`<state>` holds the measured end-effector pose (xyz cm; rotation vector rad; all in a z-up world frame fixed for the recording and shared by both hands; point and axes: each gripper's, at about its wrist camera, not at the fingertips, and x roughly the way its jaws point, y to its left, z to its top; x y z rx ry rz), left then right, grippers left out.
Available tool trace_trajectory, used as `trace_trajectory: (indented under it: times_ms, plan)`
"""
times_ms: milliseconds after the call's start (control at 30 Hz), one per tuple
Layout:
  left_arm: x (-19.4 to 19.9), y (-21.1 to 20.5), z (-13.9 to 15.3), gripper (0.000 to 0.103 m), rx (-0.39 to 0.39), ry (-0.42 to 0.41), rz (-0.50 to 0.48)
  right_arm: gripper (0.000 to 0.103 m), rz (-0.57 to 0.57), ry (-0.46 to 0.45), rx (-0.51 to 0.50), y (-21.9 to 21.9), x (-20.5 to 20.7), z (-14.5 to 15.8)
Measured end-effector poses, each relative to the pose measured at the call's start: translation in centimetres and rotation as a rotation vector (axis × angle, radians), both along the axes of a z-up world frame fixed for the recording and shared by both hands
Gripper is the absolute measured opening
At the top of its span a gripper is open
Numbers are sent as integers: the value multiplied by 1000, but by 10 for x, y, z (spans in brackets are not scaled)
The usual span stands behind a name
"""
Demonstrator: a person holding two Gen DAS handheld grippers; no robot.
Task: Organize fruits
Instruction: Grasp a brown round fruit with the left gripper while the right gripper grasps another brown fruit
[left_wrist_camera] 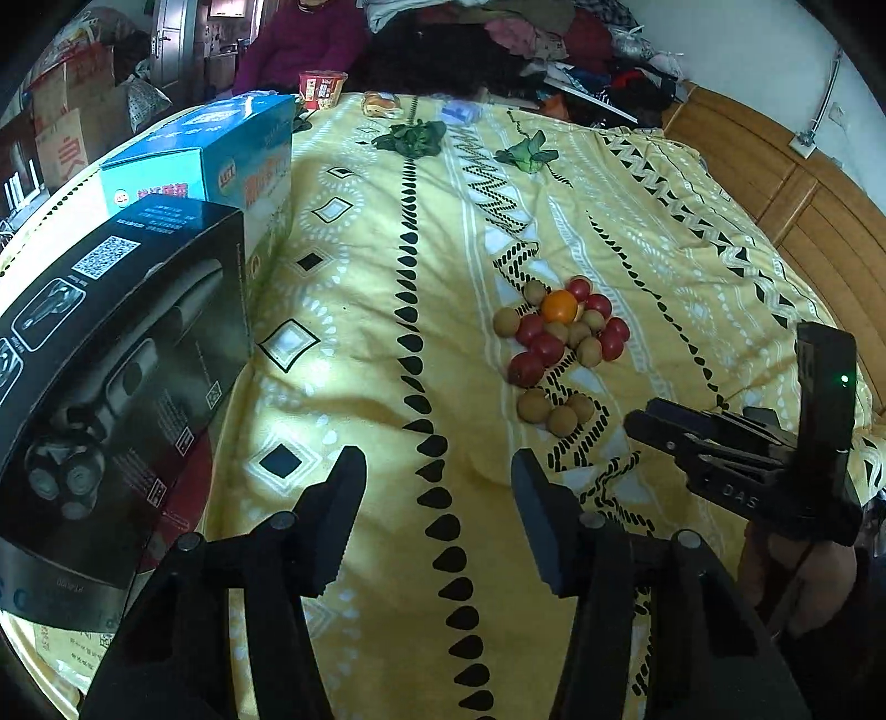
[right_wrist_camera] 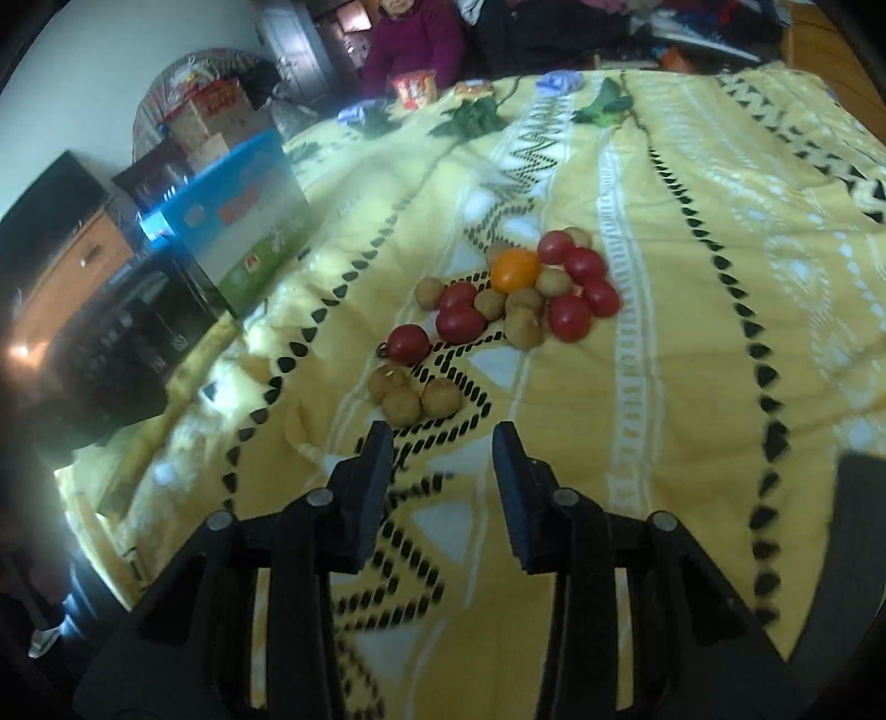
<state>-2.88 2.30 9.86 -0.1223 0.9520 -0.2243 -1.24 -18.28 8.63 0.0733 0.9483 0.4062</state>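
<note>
A pile of fruit lies on the yellow patterned bedspread (left_wrist_camera: pixel 387 277): one orange (left_wrist_camera: pixel 559 306), several red tomatoes (left_wrist_camera: pixel 545 349) and several small brown fruits (left_wrist_camera: pixel 588 350). Three brown fruits (left_wrist_camera: pixel 559 412) sit apart, nearer to me. In the right wrist view the orange (right_wrist_camera: pixel 516 270), tomatoes (right_wrist_camera: pixel 459 324) and the three brown fruits (right_wrist_camera: pixel 412 399) lie just ahead of my right gripper (right_wrist_camera: pixel 443 443), which is open and empty. My left gripper (left_wrist_camera: pixel 437 465) is open and empty, left of the fruit. The right gripper also shows in the left wrist view (left_wrist_camera: pixel 653 423).
A black shaver box (left_wrist_camera: pixel 111 360) and a blue carton (left_wrist_camera: pixel 221 160) stand at the left edge of the bed. Green leafy vegetables (left_wrist_camera: pixel 412 135), a red noodle cup (left_wrist_camera: pixel 321 88) and a person in purple (left_wrist_camera: pixel 304 44) are at the far end. Clothes pile behind.
</note>
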Motion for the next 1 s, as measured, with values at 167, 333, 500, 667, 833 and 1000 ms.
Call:
trace_trajectory:
  times_ms: [167,333,500,667,833,1000]
  plan:
    - [11,-2,-11,56,-4,19,-8,38,64,34,-29,14,24,-24]
    - [18,-6,-21,56,-11,36,-17,38,71,77,60,10,35,-40]
    - [24,-11,-31,56,-28,55,-29,35,55,108,159,-3,38,-46]
    - [30,-14,-40,56,-44,78,-17,35,73,112,165,1,40,-44]
    - [38,-24,-41,56,-74,70,-43,23,71,106,184,0,42,-43]
    - [60,-44,-47,48,-153,81,-78,23,23,64,217,-16,27,-32]
